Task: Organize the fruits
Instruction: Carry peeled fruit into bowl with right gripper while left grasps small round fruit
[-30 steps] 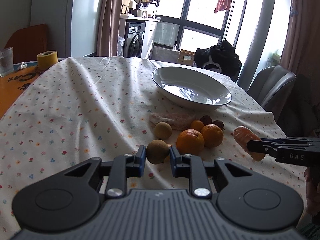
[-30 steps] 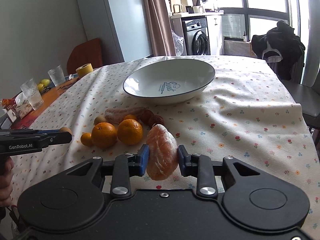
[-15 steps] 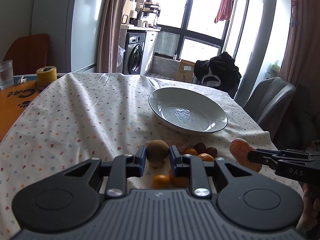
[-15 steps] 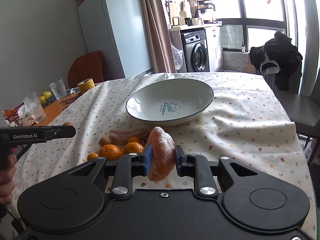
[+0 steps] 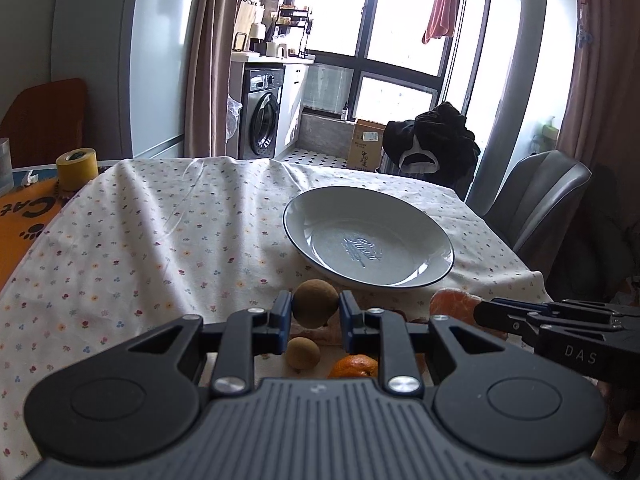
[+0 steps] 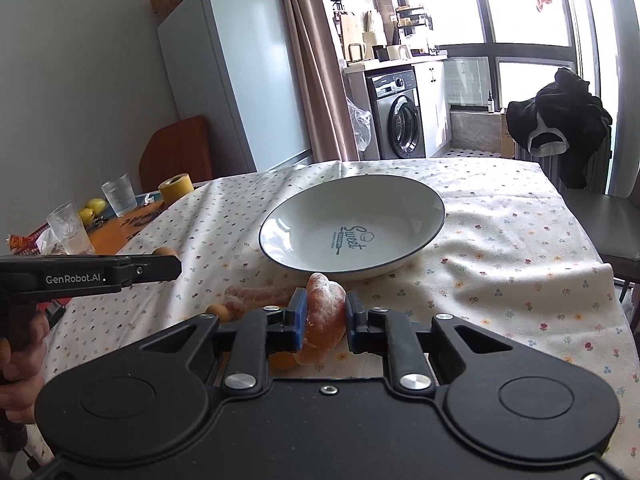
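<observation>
Kiwi (image 5: 315,307) gripped, peeled orange (image 6: 325,316) gripped — plate (image 6: 434,216) ahead

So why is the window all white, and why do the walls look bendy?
Left wrist view: daylight washes out the window, and shines on the plate. Right wrist view: the fisheye lens curves the fridge and darkens the corners.

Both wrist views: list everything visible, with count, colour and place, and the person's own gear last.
Plate: one, white with dark rim, empty, mid-table.
Tablecloth: one, white, flowered, over the table.
Brown fruit: one, held in the left tool.
Peeled orange: one, held in the right tool.
Loose fruit: several, orange and brown, on the cloth before the plate.
Tape roll: one, yellow, far left.
Glasses: two, clear, left edge.
Washing machine: one, grey, behind.
Left tool: black, shut.
Right tool: black, shut.
</observation>
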